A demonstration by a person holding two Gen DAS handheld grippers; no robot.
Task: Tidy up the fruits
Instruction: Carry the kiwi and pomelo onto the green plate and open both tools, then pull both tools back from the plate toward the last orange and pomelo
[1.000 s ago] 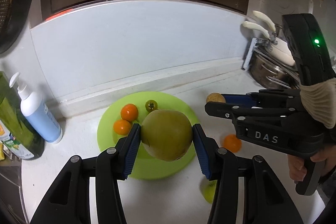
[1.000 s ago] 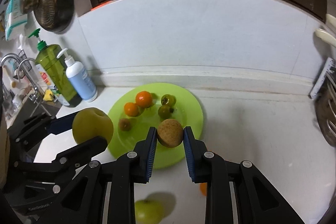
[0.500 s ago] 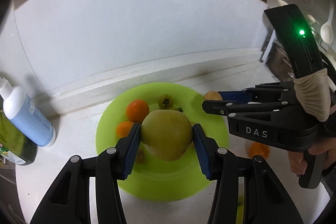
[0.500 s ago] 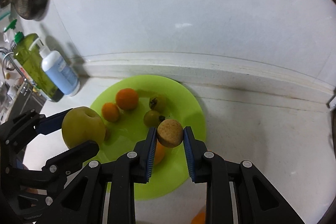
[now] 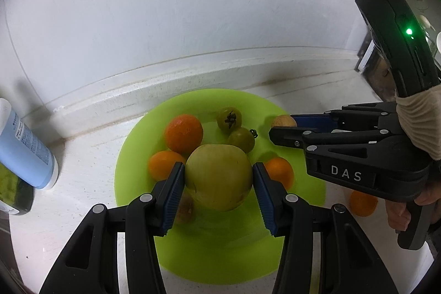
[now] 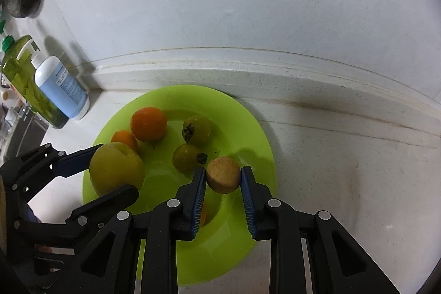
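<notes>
The left gripper (image 5: 218, 178) has its fingers clenched on a big yellow-green pear (image 5: 219, 177), held over the near-left part of the lime green plate (image 6: 256, 126). The right gripper (image 6: 223, 181) grips a small tan round fruit (image 6: 223, 174) over the plate's near-right area. On the plate lie two oranges – a large one (image 6: 148, 124) and a smaller one (image 6: 124, 138) at the far left – and two green tomatoes (image 6: 196, 128) near the middle. Another orange (image 5: 362, 203) sits on the white table (image 6: 344, 170), right of the plate. A blue pump bottle (image 6: 62, 87) and a green bottle (image 6: 24, 73) stand at the far left.
</notes>
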